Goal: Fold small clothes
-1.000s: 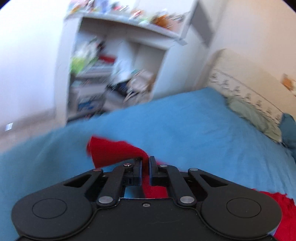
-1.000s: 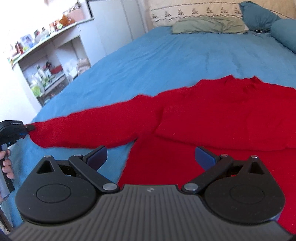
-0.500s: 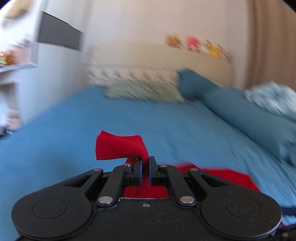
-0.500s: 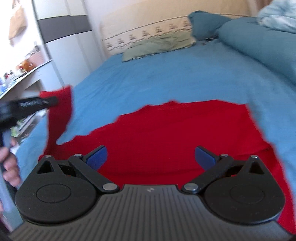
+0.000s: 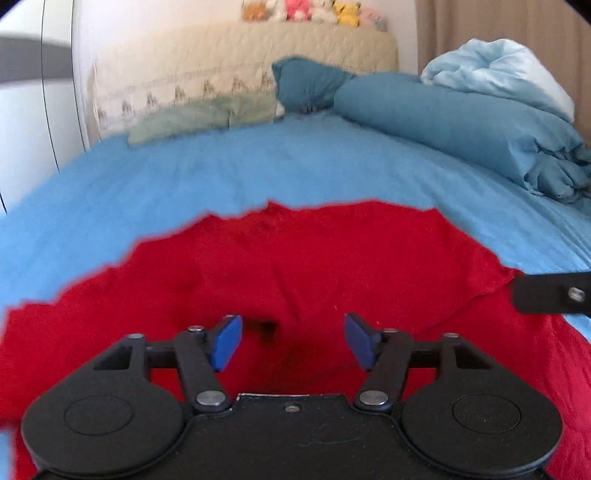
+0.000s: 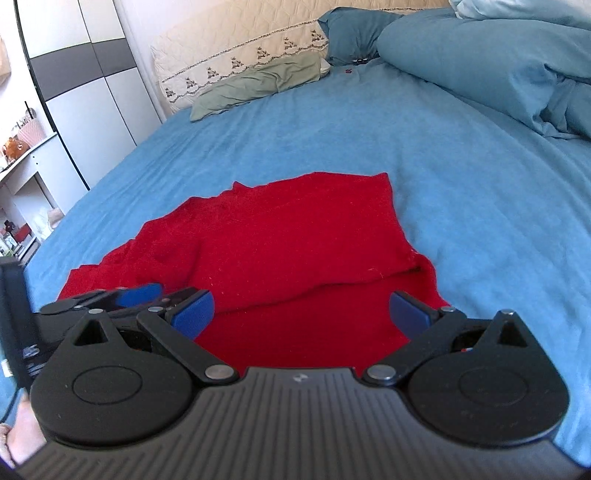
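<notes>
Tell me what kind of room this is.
Most likely a bedroom. A red sweater lies on a bed with a blue sheet, pillows sit against a quilted headboard, and stuffed toys line its top.

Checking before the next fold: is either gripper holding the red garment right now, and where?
Nothing is held. The left gripper and right gripper are both open above the red garment, jaws spread, no cloth between them.

Blue bed (image 6: 461, 155), green pillow (image 6: 255, 86), plush toys (image 5: 310, 9)
</notes>
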Motion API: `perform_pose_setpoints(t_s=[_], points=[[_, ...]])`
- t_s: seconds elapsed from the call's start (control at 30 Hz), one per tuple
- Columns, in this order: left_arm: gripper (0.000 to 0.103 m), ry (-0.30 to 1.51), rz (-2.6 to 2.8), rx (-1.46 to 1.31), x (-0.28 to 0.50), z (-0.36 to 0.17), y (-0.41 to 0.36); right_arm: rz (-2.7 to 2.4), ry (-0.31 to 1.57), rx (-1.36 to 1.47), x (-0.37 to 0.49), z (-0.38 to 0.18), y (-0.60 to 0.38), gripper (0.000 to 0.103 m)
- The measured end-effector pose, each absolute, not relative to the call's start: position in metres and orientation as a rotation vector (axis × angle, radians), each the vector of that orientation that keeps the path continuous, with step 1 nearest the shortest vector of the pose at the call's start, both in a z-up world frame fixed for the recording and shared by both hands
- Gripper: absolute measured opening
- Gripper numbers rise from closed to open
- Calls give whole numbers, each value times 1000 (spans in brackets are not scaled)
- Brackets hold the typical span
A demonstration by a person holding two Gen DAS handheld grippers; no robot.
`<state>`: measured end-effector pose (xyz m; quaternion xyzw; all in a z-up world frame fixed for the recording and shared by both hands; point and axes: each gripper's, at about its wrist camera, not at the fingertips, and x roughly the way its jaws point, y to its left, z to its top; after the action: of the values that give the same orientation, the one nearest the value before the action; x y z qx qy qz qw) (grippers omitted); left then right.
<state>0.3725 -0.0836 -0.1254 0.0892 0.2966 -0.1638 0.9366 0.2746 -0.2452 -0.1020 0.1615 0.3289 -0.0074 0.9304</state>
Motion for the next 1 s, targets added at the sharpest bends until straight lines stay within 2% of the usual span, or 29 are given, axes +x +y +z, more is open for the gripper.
perform_pose_setpoints(t_s=[0.07,0.13,0.2,0.23,0.37,0.5,0.53,0.57,0.63,0.7,0.73,0.77,0.83,1.0], points=[[70,593,-318,194,358,-110,-75,-6,654,307,276,-92,-241,103],[78,620,-278,169,350,-90,-53,18,643,262,283,-80,-233,103],[99,606,-258,134,338,-74,-24,63,653,208,293,-69,-220,103],[102,586,-225,130,333,-68,-12,92,668,175,299,-65,-211,103],[103,534,-68,108,326,-77,34,201,734,77,331,-69,-166,103],[102,616,3,-14,339,-105,65,206,759,-32,365,-97,-117,103],[102,617,20,-26,339,-110,71,198,771,-56,374,-106,-106,100],[102,627,26,-34,341,-115,74,189,782,-72,383,-114,-98,92],[102,641,1,-47,344,-121,75,175,807,-77,397,-128,-87,85],[102,654,-12,-45,348,-123,75,183,822,-46,406,-133,-85,71],[102,659,8,-49,348,-124,77,185,818,-31,408,-133,-86,48],[102,658,18,-65,347,-123,79,166,808,-25,408,-132,-89,30],[102,664,-5,-108,346,-120,85,113,767,27,404,-126,-104,25],[102,627,-15,-95,334,-111,90,6,721,253,396,-127,-161,25]])
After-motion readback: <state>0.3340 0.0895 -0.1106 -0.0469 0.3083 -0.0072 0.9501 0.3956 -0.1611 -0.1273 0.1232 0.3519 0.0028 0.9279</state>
